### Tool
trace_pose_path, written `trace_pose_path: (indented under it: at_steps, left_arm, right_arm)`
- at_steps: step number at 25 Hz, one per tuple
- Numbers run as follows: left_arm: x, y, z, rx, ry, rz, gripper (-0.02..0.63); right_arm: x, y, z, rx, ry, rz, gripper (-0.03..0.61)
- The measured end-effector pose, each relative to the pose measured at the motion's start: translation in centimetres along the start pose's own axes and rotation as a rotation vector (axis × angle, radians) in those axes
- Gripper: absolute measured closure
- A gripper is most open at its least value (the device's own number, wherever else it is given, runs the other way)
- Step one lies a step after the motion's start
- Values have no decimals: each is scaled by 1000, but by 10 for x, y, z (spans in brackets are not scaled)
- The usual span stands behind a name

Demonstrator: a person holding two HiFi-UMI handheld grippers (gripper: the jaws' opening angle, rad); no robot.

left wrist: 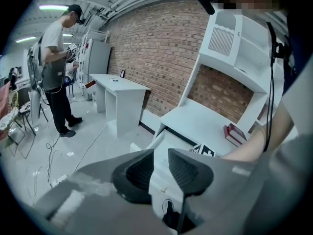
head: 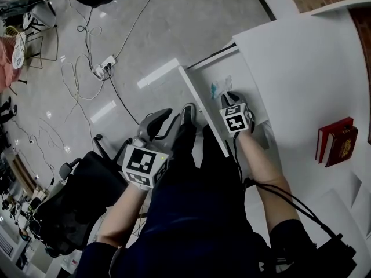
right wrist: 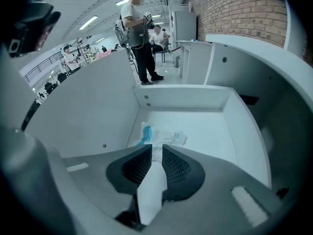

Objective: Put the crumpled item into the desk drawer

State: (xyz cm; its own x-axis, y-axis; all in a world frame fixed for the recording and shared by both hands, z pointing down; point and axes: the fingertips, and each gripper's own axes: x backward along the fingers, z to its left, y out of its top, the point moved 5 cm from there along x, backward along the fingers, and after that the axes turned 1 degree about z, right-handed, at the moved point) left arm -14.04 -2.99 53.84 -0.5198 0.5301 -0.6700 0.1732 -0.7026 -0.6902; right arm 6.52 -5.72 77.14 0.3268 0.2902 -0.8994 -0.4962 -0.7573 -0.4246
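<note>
The crumpled item (head: 219, 87), white with a blue patch, lies in the open white desk drawer (head: 194, 91). My right gripper (head: 231, 97) reaches down into that drawer just behind it. In the right gripper view the item (right wrist: 166, 137) rests on the drawer floor (right wrist: 215, 126), and a white tail of it runs back between the jaws of my right gripper (right wrist: 156, 151), which stand slightly apart. My left gripper (head: 173, 117) hangs outside the drawer's left front corner. Its jaws are a little apart with nothing between them (left wrist: 160, 155).
The white desk top (head: 301, 57) carries red books (head: 336, 141) at the right. A black office chair (head: 69, 201) stands at the lower left. Cables and a power strip (head: 104, 67) lie on the floor. A person (left wrist: 56, 67) stands further off beside another white desk (left wrist: 120, 99).
</note>
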Motion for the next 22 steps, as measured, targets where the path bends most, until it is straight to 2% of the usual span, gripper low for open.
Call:
trace_pose_path:
  at_steps: [7, 13, 22]
  left_arm:
    - [-2, 14, -11, -35, -27, -17, 509]
    - [-3, 30, -23, -70, -59, -53, 509]
    - [10, 43, -47, -97, -110, -109, 509]
  right_arm:
    - [21, -1, 1, -14, -11, -21, 512]
    - [51, 5, -2, -39, -36, -79, 518]
    - [153, 25, -14, -181, -100, -308, 540]
